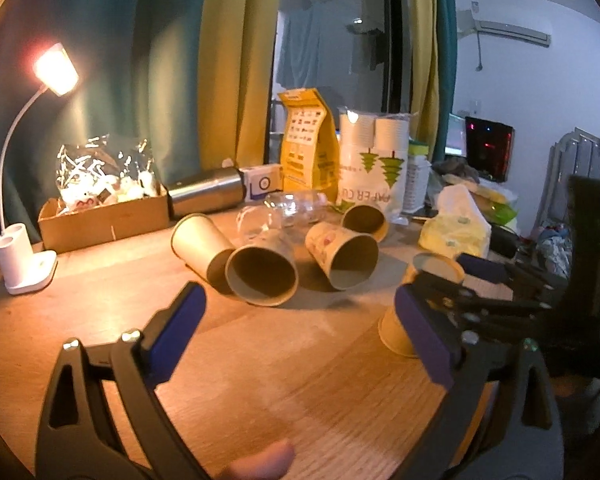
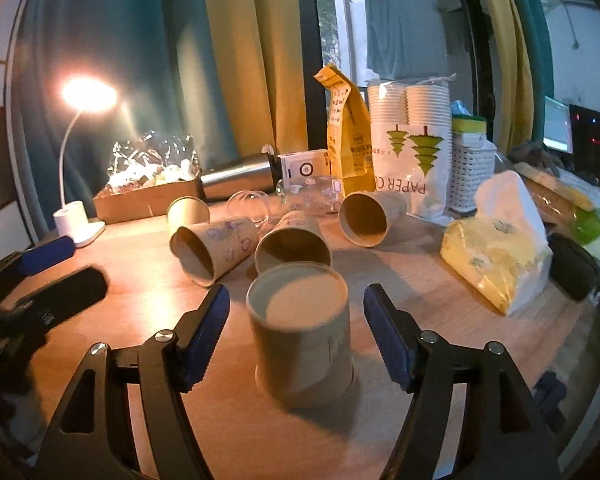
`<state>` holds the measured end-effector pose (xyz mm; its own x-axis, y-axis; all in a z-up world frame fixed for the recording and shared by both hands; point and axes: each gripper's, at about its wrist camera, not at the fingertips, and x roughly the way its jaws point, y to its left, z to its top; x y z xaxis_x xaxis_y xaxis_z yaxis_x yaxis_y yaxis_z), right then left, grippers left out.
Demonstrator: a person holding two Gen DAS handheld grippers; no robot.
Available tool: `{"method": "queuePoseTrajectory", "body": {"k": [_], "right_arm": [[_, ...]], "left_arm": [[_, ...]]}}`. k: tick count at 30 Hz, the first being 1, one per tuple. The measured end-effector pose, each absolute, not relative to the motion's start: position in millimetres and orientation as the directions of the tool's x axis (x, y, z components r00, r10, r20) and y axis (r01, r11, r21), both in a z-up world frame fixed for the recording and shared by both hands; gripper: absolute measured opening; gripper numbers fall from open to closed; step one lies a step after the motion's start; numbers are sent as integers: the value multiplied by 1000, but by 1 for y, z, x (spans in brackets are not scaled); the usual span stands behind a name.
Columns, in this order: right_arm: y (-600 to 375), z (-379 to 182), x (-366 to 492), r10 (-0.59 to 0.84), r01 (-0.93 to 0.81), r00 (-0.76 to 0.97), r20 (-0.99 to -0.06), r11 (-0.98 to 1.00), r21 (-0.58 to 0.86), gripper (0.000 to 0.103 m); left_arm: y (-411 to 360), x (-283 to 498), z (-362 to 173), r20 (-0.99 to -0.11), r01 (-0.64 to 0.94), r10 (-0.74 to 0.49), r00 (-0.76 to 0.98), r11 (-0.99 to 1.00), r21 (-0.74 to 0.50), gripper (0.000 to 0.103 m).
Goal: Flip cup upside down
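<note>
The cup (image 2: pixel 304 334) is a tan paper cup standing on the wooden table (image 2: pixel 400 280) between the blue-padded fingers of the right gripper (image 2: pixel 297 334), whose jaws are spread wide with a clear gap to the cup wall on each side. Its upper face is a flat recessed disc inside a raised rim, which looks like the base, so it seems to stand mouth down, though motion blur makes this hard to confirm; a faint printed figure shows on its side. From the left wrist the same cup (image 1: pixel 410 320) shows at the right, partly hidden behind the right gripper (image 1: pixel 440 280). The left gripper (image 1: pixel 300 332) also has its jaws apart, holding nothing over bare tabletop. Behind the cup, several similar paper cups (image 2: pixel 214 248) lie on their sides with their mouths toward the cameras, beside clear glassware. Further back a plastic sleeve of white cups (image 2: pixel 410 148) carries green tree graphics and the words "PAPER CU", printed upside down. Beside it stands a yellow pouch (image 2: pixel 346 136) whose print is too small to read. A lit desk lamp (image 2: pixel 80 160) glows at the left, near a cardboard box (image 2: pixel 140 200) and a steel flask (image 2: pixel 240 176) lying on its side. Teal and yellow curtains (image 2: pixel 240 60) hang behind, and a yellow tissue pack (image 2: pixel 496 252) sits at the right.
</note>
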<state>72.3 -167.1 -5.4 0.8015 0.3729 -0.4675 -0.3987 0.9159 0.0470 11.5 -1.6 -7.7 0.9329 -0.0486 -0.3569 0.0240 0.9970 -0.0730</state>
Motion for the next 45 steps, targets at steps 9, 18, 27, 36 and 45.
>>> {"method": "queuePoseTrajectory", "body": {"k": [9,18,27,36,45], "right_arm": [[-184,1,33,341,-363,822,-456,931,41,74],[-191,-6,42,367,-362,794,-485,926,107,74],[-191,-6,41,367,-367,798,-479,925,97,74],[-191,-6,41,365,-366,799,-478,926,95,74],[-191,-6,41,364,-367,802,-473,926,91,74]], "left_arm": [[-9,6,-5,-318,31,-40,947,999,-34,103],[-14,5,-5,-320,54,-58,946,998,-21,103],[-19,7,-6,-328,56,-53,943,998,-2,103],[-20,7,-6,-330,56,-54,943,998,-2,103],[-20,8,-7,-330,53,-52,942,999,-7,103]]}}
